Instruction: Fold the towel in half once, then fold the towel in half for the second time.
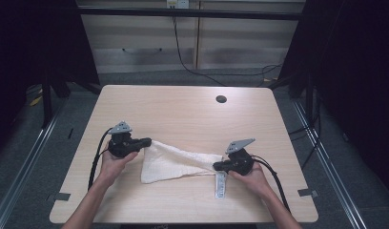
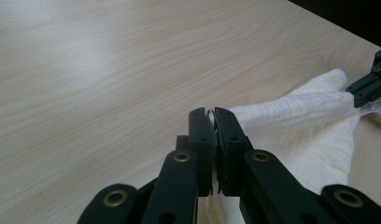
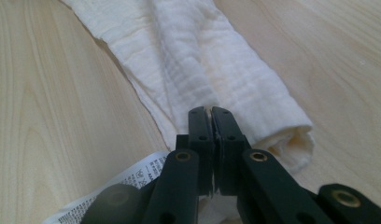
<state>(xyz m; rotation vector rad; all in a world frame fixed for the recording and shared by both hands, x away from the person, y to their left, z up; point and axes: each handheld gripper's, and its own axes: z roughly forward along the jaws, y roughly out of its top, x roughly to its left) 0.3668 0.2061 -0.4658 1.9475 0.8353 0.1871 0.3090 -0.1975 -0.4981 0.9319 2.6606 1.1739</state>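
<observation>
Both tools [image 1: 149, 141] pinching cloth [image 1: 168, 164], white, crinkled, bunched

A cloth [image 1: 171, 163] is spread on the table [image 1: 183, 114], toward its near edge. At the cloth's left corner the left gripper [image 1: 146, 141] is found; at its right end, the right gripper [image 1: 216, 166]. A label [image 1: 221, 185] is laid just before the right gripper. A hole [image 1: 221, 99] is set far behind, right of centre.

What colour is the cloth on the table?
Cream-white, with a fine crinkled weave; the cloth shows best in the right gripper view.
</observation>
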